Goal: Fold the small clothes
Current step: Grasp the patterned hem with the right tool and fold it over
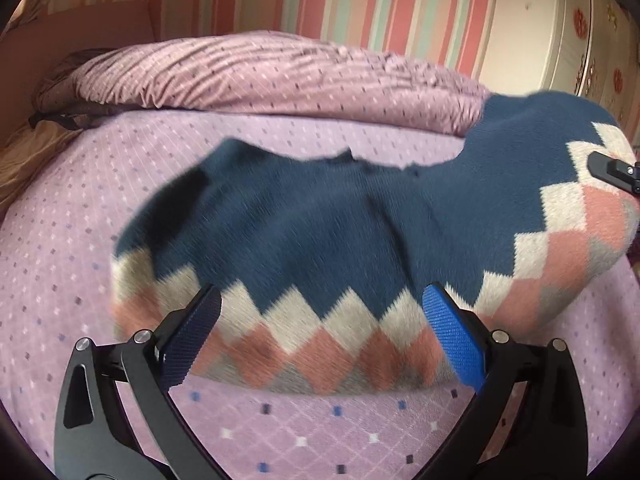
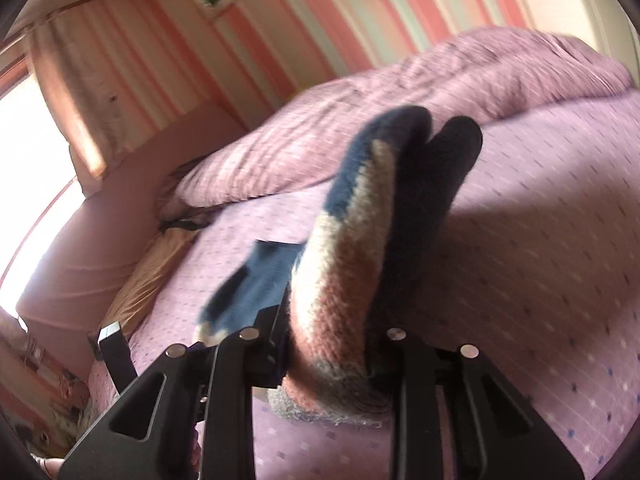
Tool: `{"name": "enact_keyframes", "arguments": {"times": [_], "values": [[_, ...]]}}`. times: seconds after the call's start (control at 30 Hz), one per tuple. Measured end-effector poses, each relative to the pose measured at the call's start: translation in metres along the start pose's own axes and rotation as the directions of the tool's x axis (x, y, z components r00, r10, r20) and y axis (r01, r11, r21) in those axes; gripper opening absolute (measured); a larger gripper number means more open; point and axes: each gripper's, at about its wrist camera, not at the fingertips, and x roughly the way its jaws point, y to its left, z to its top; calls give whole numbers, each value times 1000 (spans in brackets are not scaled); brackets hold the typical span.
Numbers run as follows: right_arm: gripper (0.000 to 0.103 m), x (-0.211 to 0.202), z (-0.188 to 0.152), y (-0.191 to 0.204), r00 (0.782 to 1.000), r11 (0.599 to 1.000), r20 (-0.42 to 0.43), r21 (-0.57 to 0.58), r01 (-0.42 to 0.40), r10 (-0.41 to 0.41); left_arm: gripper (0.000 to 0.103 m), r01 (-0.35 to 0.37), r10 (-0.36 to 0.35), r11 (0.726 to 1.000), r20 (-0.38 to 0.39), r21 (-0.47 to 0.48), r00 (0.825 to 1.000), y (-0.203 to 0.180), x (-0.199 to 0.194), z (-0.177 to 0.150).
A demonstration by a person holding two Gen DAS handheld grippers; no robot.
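A small knitted garment (image 1: 320, 224), navy with a white, pink and grey diamond hem, lies on the purple bedspread (image 1: 60, 280). My left gripper (image 1: 320, 332) is open, its blue pads either side of the hem, holding nothing. My right gripper (image 2: 328, 344) is shut on the garment's hem (image 2: 340, 280) and lifts that right end off the bed, so the cloth curls over. In the left wrist view the right gripper's tip (image 1: 616, 176) shows at the raised right end.
A rumpled purple duvet (image 1: 260, 76) lies along the back of the bed. A striped wall (image 1: 360, 0) is behind it, a white cupboard (image 1: 560, 32) to the right. A window with a curtain (image 2: 60, 120) is to the left.
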Motion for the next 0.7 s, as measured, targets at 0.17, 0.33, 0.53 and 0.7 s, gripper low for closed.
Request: {"name": "enact_keyframes", "arguments": {"times": [0.17, 0.33, 0.53, 0.7], "values": [[25, 27, 9, 45, 999, 998, -21, -45, -38, 37, 100, -19, 21, 999, 45, -30, 999, 37, -25, 14], [24, 55, 9, 80, 998, 997, -42, -53, -55, 53, 100, -58, 63, 996, 60, -74, 996, 84, -39, 24], [24, 97, 5, 132, 996, 996, -80, -75, -41, 35, 100, -106, 116, 987, 74, -121, 991, 141, -58, 30], [23, 146, -17, 173, 988, 992, -153, -123, -28, 9, 100, -138, 149, 981, 79, -140, 986, 176, -71, 28]]}}
